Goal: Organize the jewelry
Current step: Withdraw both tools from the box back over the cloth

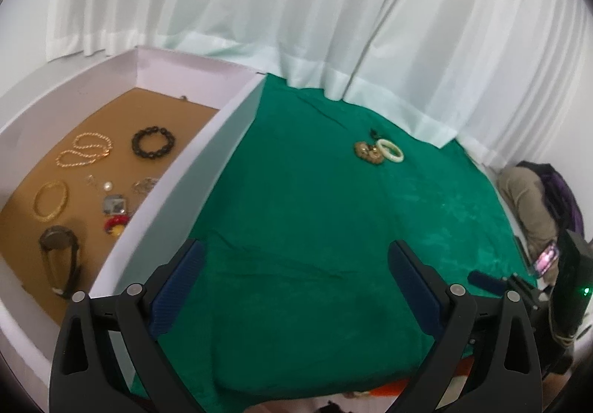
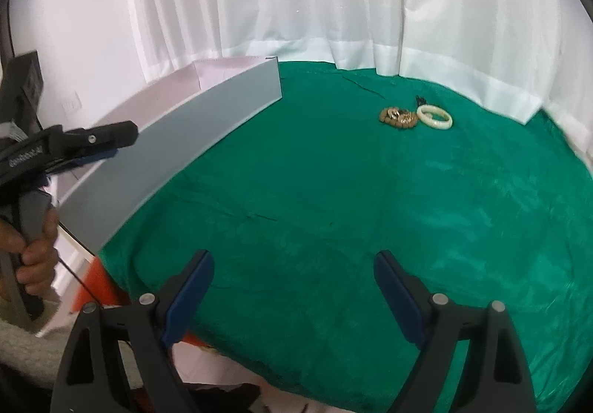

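Observation:
A cream bangle [image 1: 390, 150] [image 2: 434, 117] and a brown bead bracelet [image 1: 367, 152] [image 2: 398, 116] lie together far back on the green cloth [image 1: 315, 227] [image 2: 333, 209]. A white box [image 1: 207, 153] [image 2: 166, 138] with a tan floor stands at the left; it holds a black bead bracelet [image 1: 153, 142], a gold chain [image 1: 84, 149], a gold bangle [image 1: 51, 198], a watch [image 1: 59, 246] and small pieces. My left gripper [image 1: 296, 253] is open and empty over the cloth's near part. My right gripper [image 2: 294, 264] is open and empty, well short of the bangle.
White curtains [image 1: 296, 5] [image 2: 315, 5] hang behind the table. The left gripper and the hand holding it [image 2: 33, 250] show at the left of the right wrist view. A phone [image 1: 546, 257] and clothing lie at the far right.

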Demonstrator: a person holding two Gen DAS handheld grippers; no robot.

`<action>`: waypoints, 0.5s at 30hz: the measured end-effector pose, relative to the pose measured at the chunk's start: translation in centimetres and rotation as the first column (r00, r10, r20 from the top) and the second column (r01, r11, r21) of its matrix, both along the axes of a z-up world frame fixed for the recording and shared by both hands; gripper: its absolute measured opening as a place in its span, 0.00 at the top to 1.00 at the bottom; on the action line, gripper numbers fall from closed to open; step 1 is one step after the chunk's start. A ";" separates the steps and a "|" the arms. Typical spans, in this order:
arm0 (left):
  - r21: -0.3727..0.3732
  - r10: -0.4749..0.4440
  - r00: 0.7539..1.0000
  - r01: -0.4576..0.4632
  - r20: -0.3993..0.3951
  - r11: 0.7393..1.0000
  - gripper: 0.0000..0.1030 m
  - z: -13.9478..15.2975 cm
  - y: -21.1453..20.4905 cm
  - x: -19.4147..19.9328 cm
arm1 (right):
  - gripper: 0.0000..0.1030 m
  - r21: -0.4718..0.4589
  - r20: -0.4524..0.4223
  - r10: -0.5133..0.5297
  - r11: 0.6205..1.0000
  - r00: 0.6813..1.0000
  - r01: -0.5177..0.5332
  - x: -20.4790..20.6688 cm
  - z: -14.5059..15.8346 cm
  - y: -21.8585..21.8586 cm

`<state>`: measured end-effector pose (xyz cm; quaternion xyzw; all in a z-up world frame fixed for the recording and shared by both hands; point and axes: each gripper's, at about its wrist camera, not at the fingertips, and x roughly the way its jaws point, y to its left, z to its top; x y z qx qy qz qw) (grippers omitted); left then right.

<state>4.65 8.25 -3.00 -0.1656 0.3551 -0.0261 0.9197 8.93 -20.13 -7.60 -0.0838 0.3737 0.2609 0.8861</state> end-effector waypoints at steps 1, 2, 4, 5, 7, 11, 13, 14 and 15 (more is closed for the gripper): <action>-0.004 0.003 1.000 -0.003 -0.007 1.000 0.03 -0.1 0.1 0.0 | 0.13 -0.021 0.007 0.003 1.000 1.000 -0.003 0.2 0.0 0.4; -0.003 0.008 1.000 -0.008 -0.021 1.000 0.03 -0.2 0.2 0.1 | 0.13 -0.036 0.011 0.007 0.999 1.000 -0.006 0.4 -0.1 0.7; 0.005 0.011 0.999 -0.011 -0.037 1.000 0.03 -0.4 0.2 0.3 | 0.13 -0.047 0.008 0.019 0.999 1.000 -0.019 0.7 0.0 1.0; 0.011 0.008 0.999 -0.007 -0.042 1.000 0.03 -0.4 0.0 0.5 | 0.13 -0.054 0.012 0.024 0.998 1.000 -0.023 0.8 0.2 1.2; 0.029 -0.002 0.999 0.004 -0.050 1.000 0.03 -0.4 -0.6 0.9 | 0.13 -0.073 0.034 0.026 0.997 0.999 -0.024 1.2 0.6 1.5; 0.040 -0.031 0.999 0.033 -0.029 0.999 0.03 0.1 -2.0 1.5 | 0.13 -0.073 0.050 -0.006 0.997 0.999 0.009 2.7 0.8 1.1; 0.046 -0.040 0.999 0.040 -0.017 0.998 0.03 0.5 -2.6 1.6 | 0.13 -0.066 0.031 -0.057 0.996 0.998 0.059 3.6 0.7 0.6; 0.052 -0.046 0.999 0.047 -0.014 0.998 0.03 0.7 -2.8 1.7 | 0.13 -0.051 0.022 -0.077 0.996 0.997 0.078 4.0 0.6 0.3; 0.063 -0.056 0.998 0.056 -0.009 0.996 0.03 0.9 -3.1 1.7 | 0.13 -0.037 0.014 -0.097 0.995 0.995 0.097 4.3 0.6 -0.2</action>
